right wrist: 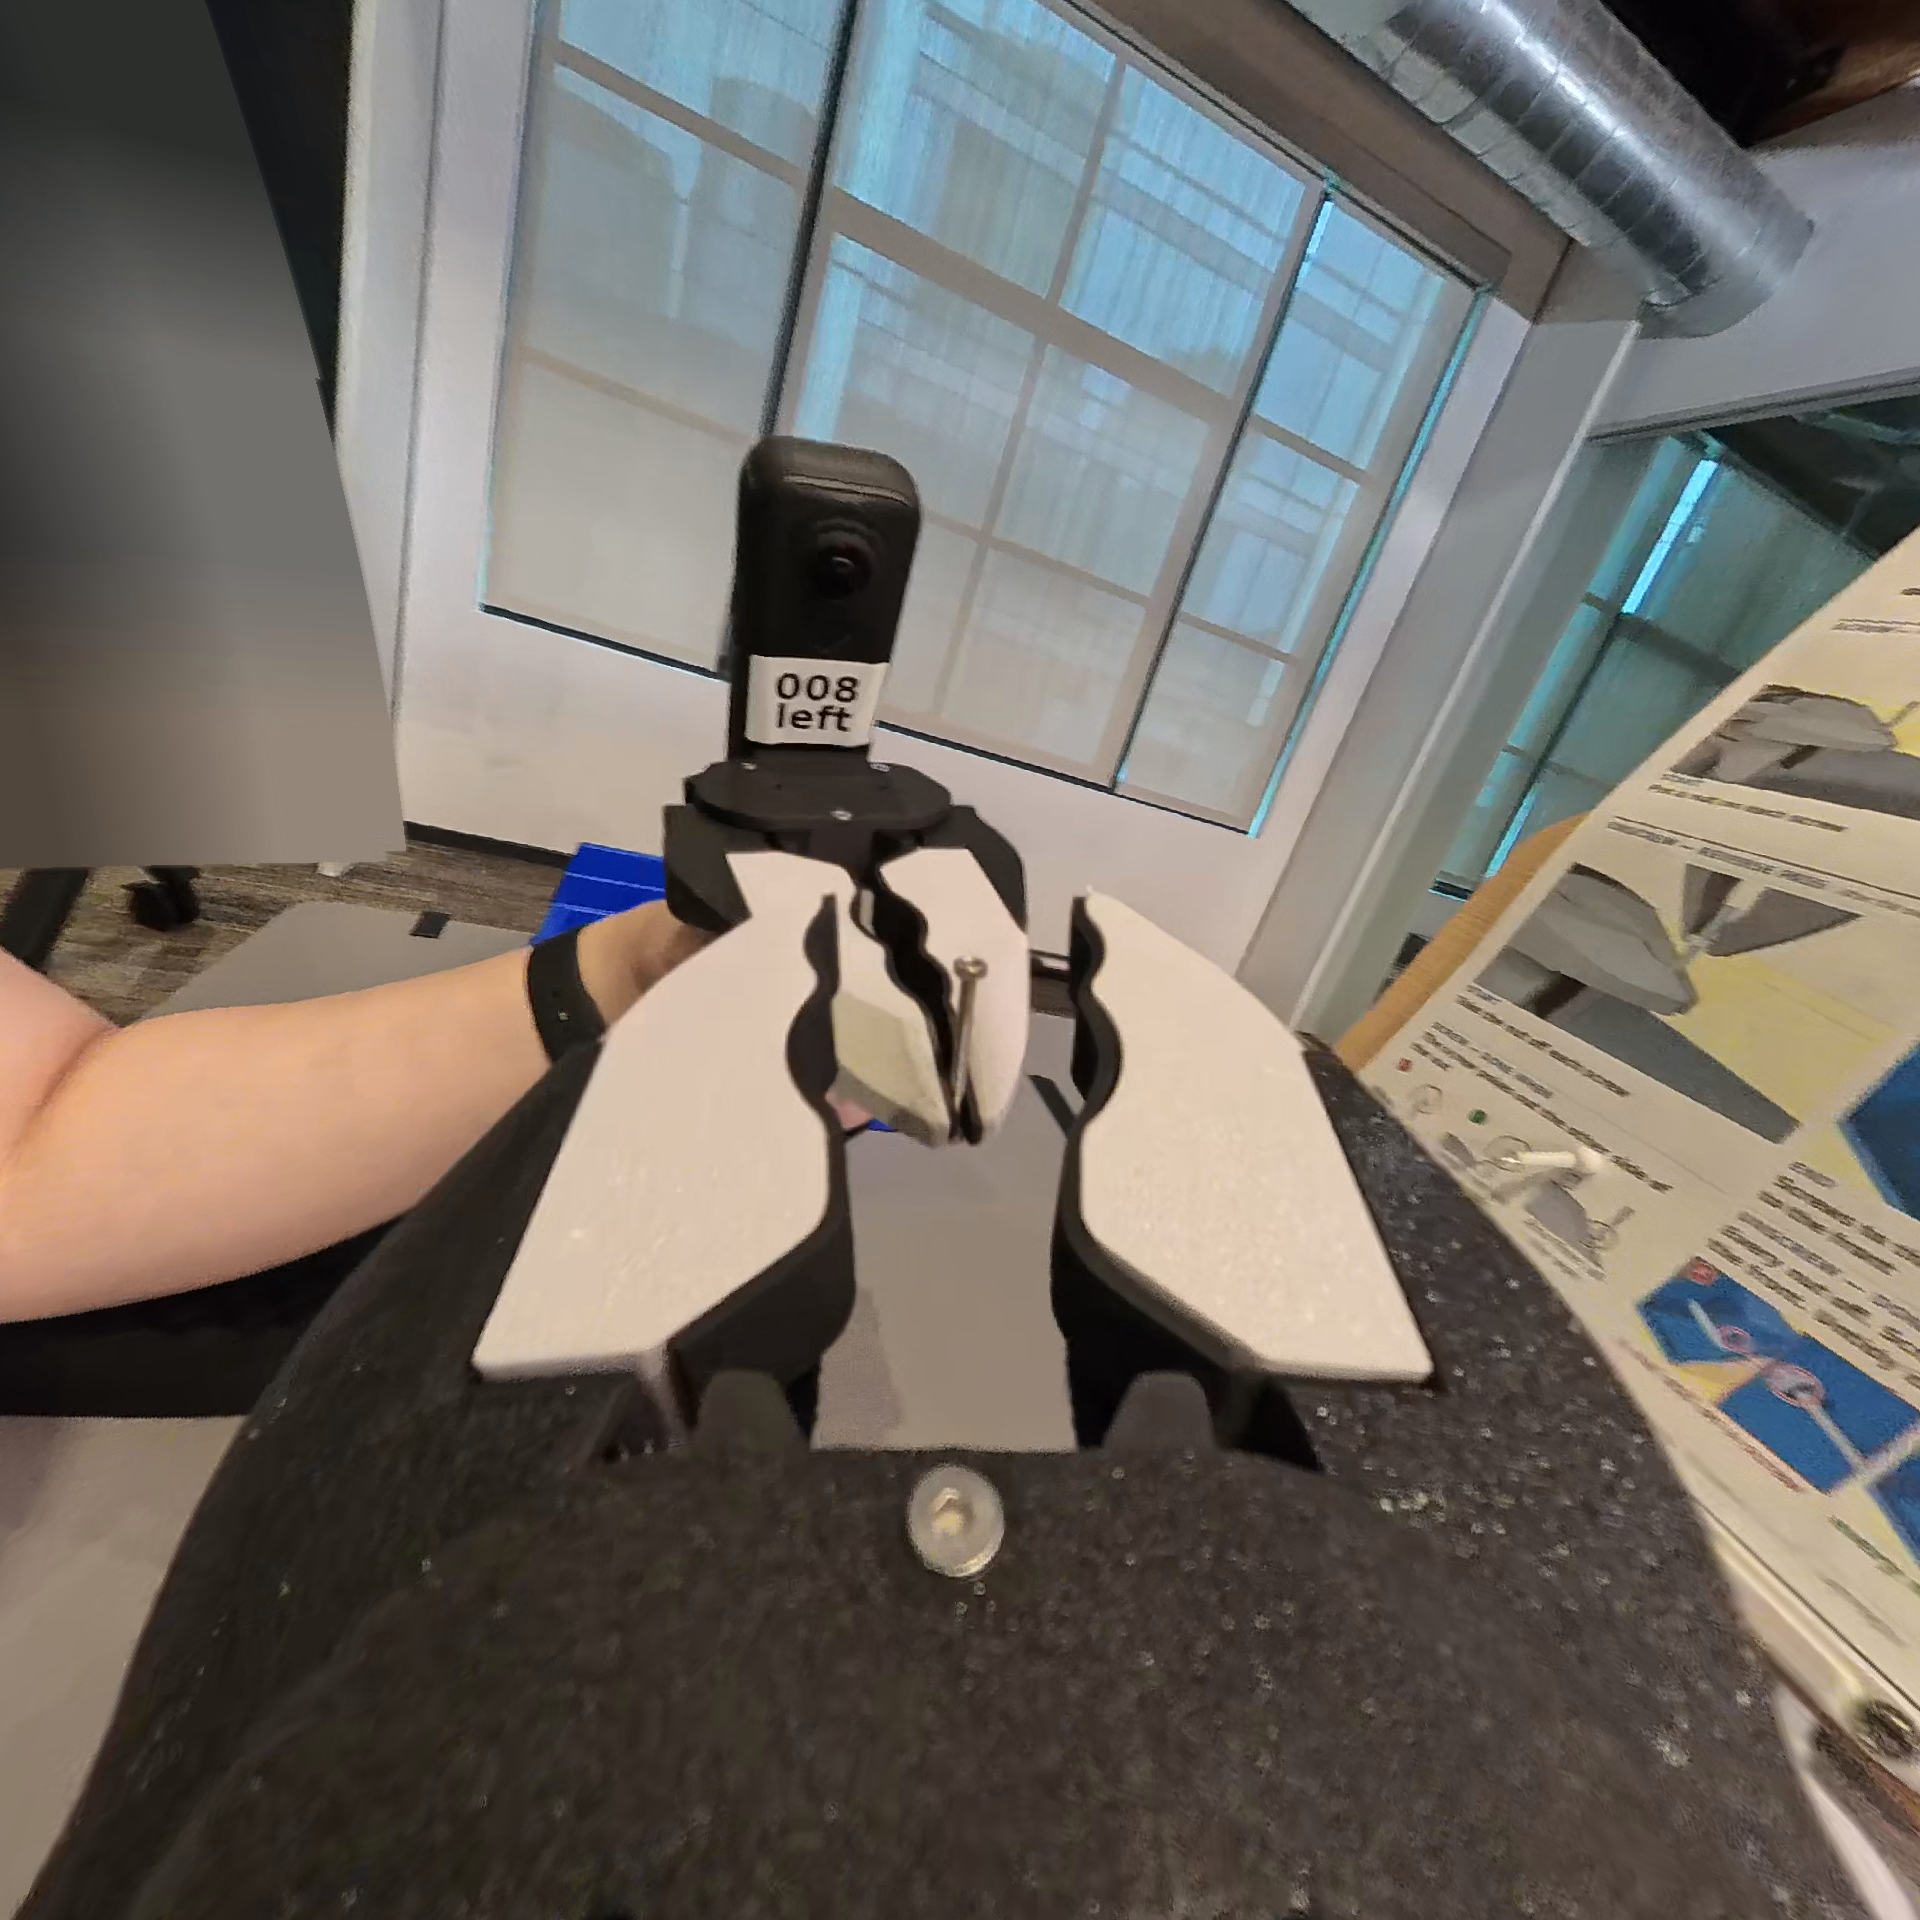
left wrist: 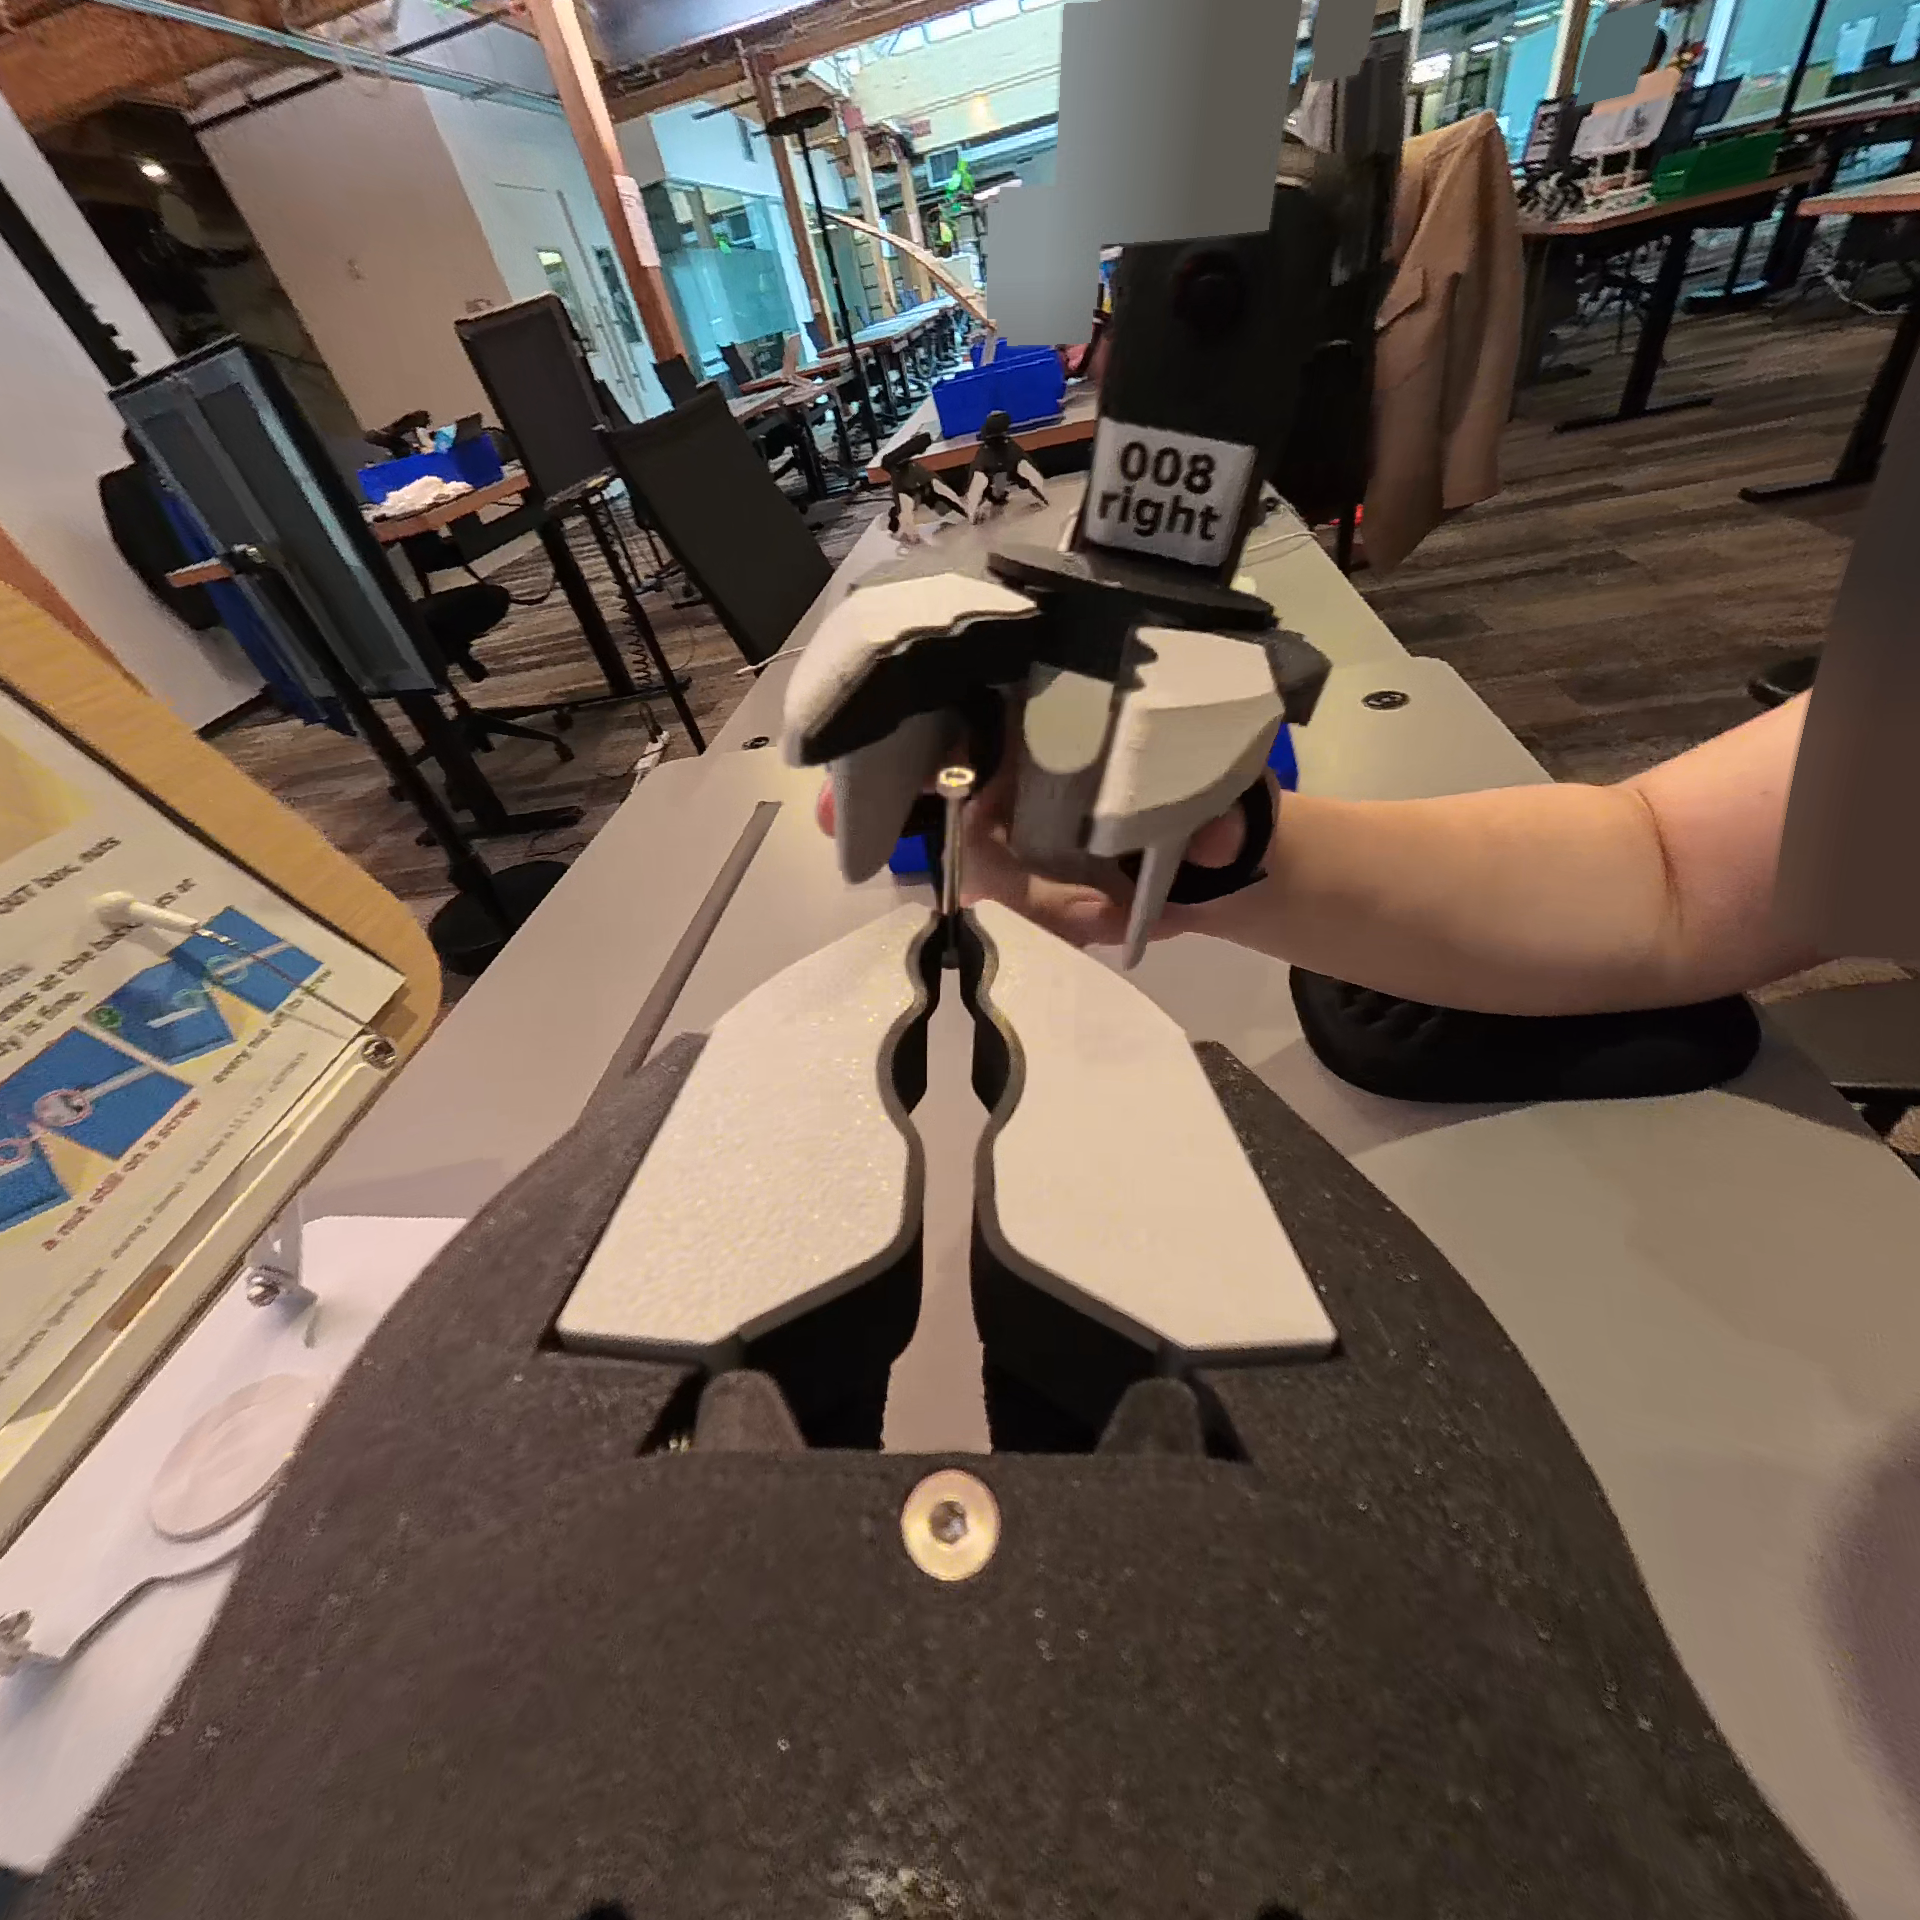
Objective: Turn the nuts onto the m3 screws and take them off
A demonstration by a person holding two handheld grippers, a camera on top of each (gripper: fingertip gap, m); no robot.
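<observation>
The left gripper [left wrist: 948, 951] is clamping a screw [left wrist: 950, 842] upright by its lower end. The right gripper [right wrist: 951, 997] is hanging wide open, straddling the left fingertips [right wrist: 997, 1039] without touching the screw.

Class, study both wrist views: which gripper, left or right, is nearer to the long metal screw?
Left. The left gripper is shut on the screw, pinching its lower end at the fingertips so it stands upright. The right gripper is open, its fingers apart on either side, not touching the screw.

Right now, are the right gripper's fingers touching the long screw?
Apart. The right wrist view shows the right gripper fingers spread wide, with gaps beside the screw, which the left gripper pinches.
</observation>
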